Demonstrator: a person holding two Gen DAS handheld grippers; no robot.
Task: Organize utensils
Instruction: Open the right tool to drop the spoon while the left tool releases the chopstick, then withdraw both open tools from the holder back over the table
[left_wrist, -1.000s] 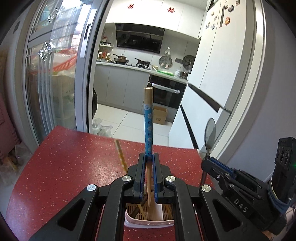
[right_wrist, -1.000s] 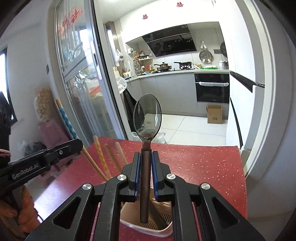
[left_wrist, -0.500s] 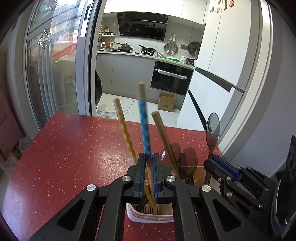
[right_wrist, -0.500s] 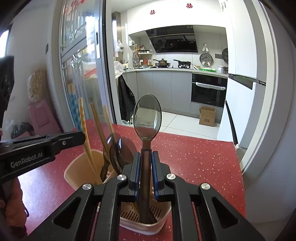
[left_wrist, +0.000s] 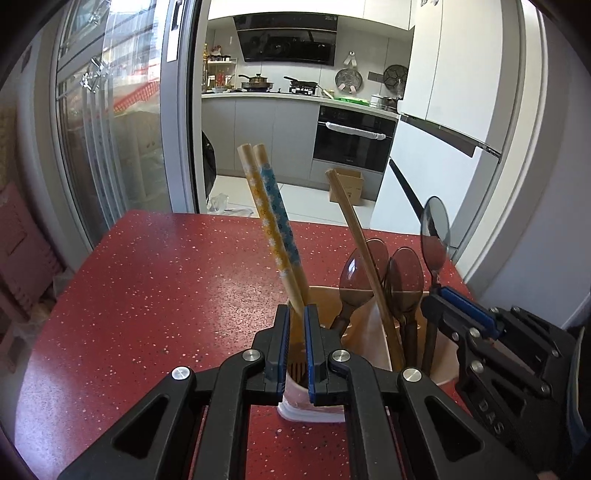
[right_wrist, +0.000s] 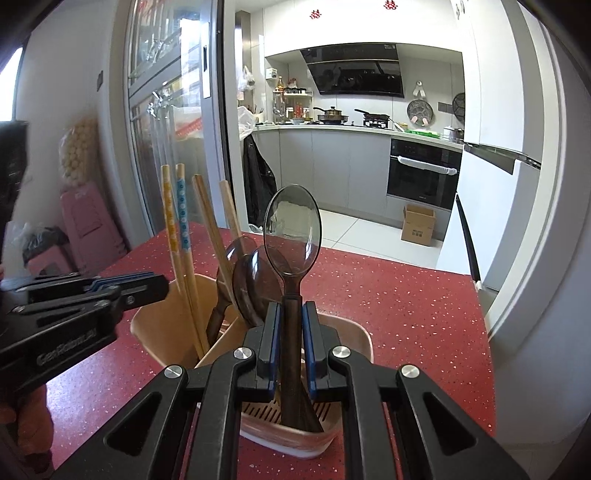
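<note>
The right gripper (right_wrist: 291, 325) is clamped on the dark handle of a translucent spoon (right_wrist: 291, 230), which stands upright, its bowl above the fingertips and its lower end down in the tan utensil holder (right_wrist: 159, 332). The left gripper (left_wrist: 296, 328) has its jaws slightly apart around the blue-patterned chopstick (left_wrist: 279, 218) (grip unclear), which leans far-left beside a yellow-patterned one (left_wrist: 264, 218). The holder stands on the red speckled table (left_wrist: 166, 280), with two more spoons (left_wrist: 404, 280) inside.

Chopsticks (left_wrist: 275, 225) left of spoons (left_wrist: 404, 284) in holder (right_wrist: 354, 334).
</note>
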